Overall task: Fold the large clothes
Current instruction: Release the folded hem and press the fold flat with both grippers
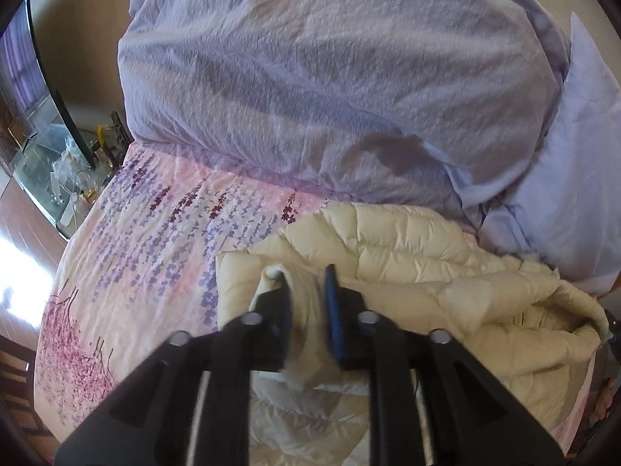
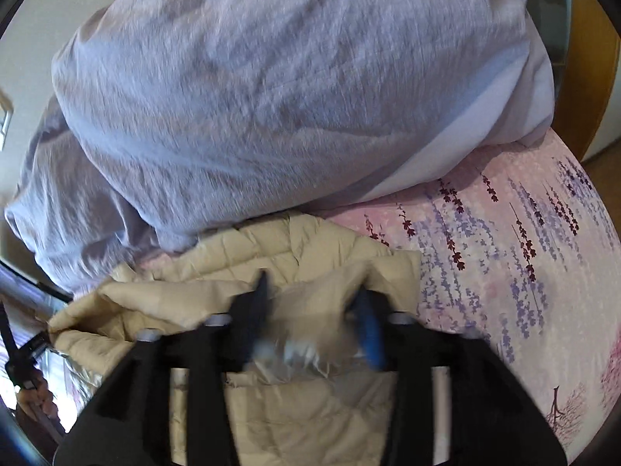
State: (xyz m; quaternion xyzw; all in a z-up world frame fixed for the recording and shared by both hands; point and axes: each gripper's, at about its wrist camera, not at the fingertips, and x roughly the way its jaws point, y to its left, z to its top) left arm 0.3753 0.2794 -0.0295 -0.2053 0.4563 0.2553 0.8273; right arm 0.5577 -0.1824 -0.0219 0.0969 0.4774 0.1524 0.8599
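So there's one cream puffy jacket point(image 1: 407, 272) bunched up on the bed, lying on the floral sheet point(image 1: 147, 233) just in front of one big lavender duvet heap point(image 1: 330, 77). Two grippers are on it: the left gripper point(image 1: 308, 275) has its jaws pinched on a fold of the jacket's left edge, and the right gripper point(image 2: 310, 291) is clamped on fabric at the other side, though that view is pretty blurry. A glass side table point(image 1: 58, 163) sits off to the left.
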